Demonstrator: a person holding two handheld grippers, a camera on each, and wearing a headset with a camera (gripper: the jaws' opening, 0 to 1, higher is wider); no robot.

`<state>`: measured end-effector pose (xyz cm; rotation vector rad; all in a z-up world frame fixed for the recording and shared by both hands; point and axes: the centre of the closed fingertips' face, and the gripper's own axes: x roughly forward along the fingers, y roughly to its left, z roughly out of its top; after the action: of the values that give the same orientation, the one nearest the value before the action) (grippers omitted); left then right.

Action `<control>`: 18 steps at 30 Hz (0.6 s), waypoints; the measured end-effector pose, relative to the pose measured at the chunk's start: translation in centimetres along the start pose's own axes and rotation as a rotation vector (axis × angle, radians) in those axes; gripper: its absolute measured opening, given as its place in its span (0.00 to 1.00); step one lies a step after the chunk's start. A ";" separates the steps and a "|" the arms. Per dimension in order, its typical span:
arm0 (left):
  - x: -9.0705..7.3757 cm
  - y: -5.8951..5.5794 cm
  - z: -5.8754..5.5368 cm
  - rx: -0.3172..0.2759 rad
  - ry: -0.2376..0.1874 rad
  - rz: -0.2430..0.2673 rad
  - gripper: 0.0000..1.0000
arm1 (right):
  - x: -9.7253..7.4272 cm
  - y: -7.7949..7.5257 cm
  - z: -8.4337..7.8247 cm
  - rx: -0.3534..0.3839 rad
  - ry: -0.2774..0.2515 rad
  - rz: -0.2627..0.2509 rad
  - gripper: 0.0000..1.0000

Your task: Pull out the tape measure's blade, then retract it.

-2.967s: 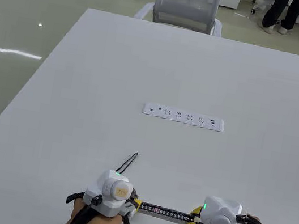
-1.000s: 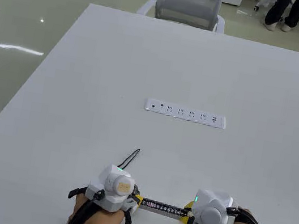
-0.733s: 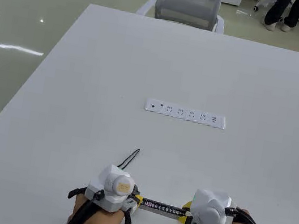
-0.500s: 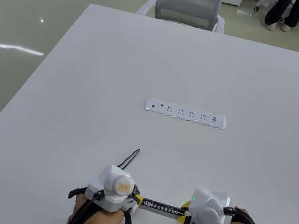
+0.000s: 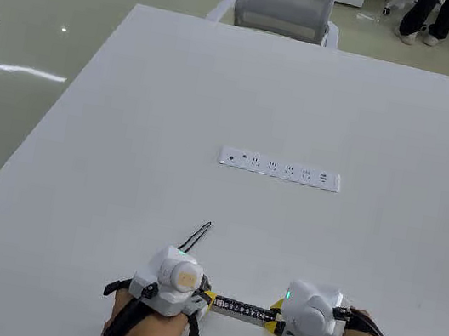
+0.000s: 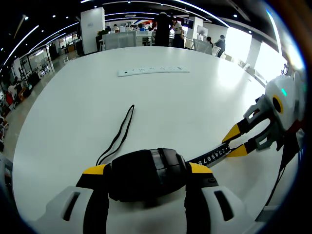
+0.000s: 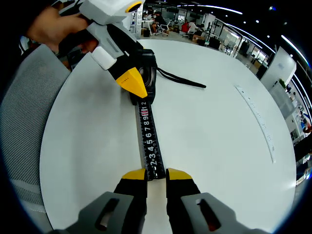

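Note:
The black tape measure case (image 6: 146, 174) sits between the yellow-tipped jaws of my left gripper (image 6: 146, 168), which is shut on it low over the white table (image 5: 216, 115). A short run of blade (image 7: 148, 139) stretches from the case (image 7: 146, 70) to my right gripper (image 7: 156, 174), whose jaws pinch the blade's end. In the head view the left gripper (image 5: 203, 297) and right gripper (image 5: 275, 316) face each other near the table's front edge, with the blade (image 5: 241, 309) between them. The case's black wrist strap (image 5: 195, 236) lies on the table behind it.
A white power strip (image 5: 280, 169) lies flat at mid-table. A grey office chair (image 5: 285, 4) stands at the far edge, and people's legs (image 5: 431, 17) show on the floor beyond.
My right gripper has moved left toward the left gripper, and the run of blade between them has grown shorter. The left gripper and case have stayed in place.

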<state>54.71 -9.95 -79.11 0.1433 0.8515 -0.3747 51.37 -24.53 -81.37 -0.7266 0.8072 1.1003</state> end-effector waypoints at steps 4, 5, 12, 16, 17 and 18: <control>0.0 0.0 0.0 0.000 -0.001 0.001 0.60 | 0.1 0.0 0.2 0.002 0.000 -0.001 0.13; 0.0 0.0 0.0 -0.001 -0.001 0.001 0.60 | 0.2 0.0 0.2 0.001 -0.002 -0.001 0.13; 0.0 0.0 0.0 -0.001 0.000 0.001 0.60 | 0.5 0.1 0.6 0.003 -0.003 -0.001 0.13; 0.1 0.0 0.0 -0.002 0.001 0.001 0.60 | 0.6 0.2 0.9 0.003 -0.003 0.001 0.13; 0.1 0.0 0.0 -0.001 -0.001 0.001 0.60 | 0.6 0.2 1.0 0.003 -0.004 0.001 0.13; 0.1 0.0 0.0 -0.002 -0.002 0.001 0.60 | 0.6 0.2 1.0 0.007 -0.005 -0.001 0.13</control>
<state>54.77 -9.95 -79.17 0.1420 0.8497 -0.3731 51.53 -23.36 -81.38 -0.7183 0.8061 1.0973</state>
